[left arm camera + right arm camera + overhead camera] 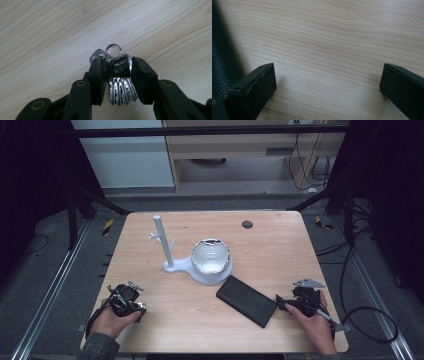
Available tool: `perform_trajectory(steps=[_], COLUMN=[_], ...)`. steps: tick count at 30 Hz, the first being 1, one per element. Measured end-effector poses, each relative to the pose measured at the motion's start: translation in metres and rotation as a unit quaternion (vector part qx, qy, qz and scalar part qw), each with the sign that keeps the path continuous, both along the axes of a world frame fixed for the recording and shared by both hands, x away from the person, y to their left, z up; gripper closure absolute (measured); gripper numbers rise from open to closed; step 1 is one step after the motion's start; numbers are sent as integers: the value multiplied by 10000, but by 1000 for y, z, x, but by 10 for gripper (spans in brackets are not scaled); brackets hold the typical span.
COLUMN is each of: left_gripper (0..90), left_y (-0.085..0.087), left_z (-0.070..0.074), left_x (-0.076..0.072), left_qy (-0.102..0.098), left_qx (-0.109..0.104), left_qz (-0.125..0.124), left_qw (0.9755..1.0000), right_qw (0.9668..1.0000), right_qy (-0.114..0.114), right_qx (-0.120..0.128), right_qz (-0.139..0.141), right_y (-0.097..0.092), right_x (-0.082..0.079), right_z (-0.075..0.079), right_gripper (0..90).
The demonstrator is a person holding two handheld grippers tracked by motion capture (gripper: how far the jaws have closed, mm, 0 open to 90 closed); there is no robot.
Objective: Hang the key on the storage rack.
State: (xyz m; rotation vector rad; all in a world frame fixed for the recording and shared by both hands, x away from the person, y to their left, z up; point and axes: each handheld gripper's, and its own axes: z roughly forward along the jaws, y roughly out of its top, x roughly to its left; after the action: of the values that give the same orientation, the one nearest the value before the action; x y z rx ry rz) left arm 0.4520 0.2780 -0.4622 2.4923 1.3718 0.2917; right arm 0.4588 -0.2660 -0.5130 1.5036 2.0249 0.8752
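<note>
High view: the left gripper (131, 304) sits at the table's (280, 245) 7 o'clock, well clear of the white hook stand (165, 245), probably the keys' destination. Left gripper view: its jaws pinch a bunch of keys (119, 82) flat on the wood, ring (114, 50) at 12 o'clock. Right gripper view: the right gripper (327, 85) idles, jaws spread wide beside the black wallet (220, 50).
</note>
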Motion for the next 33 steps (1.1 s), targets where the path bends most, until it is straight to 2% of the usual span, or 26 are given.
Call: perform_trajectory(steps=[1,5,12,13,14,15,23,27,33], left_gripper=[622,640,691,713,815,838,841,842,843], left_y=[3,9,12,12,12,11,11,14,17], left_z=[-1,-3,-3,-2,-2,-4,-5,0,26], left_x=[1,-1,-4,-4,-5,-6,-8,-7,-3], left_qy=[13,1,-76,-89,-57,-90,-163,-227,-442], left_qx=[-51,7,-65,-81,-134,-51,-10,-42,-130], left_qz=[40,41,-8,-30,-115,-113,-128,-126,-142], left_qw=[10000,10000,10000,9999,9998,9999,9998,9997,9988], right_qw=[10000,10000,10000,10000,10000,10000,10000,10000,10000], right_qy=[0,0,1,0,-3,-2,-3,-5,-5], right_qx=[3,2,2,1,-4,-3,-7,-6,-6], right_qz=[-4,-2,-8,-9,-5,-6,2,2,7], right_y=[0,0,0,0,0,0,0,0,0], right_x=[0,0,0,0,0,0,0,0,0], right_z=[0,0,0,0,0,0,0,0,0], right_gripper=[11,11,12,12,13,12,13,13,13])
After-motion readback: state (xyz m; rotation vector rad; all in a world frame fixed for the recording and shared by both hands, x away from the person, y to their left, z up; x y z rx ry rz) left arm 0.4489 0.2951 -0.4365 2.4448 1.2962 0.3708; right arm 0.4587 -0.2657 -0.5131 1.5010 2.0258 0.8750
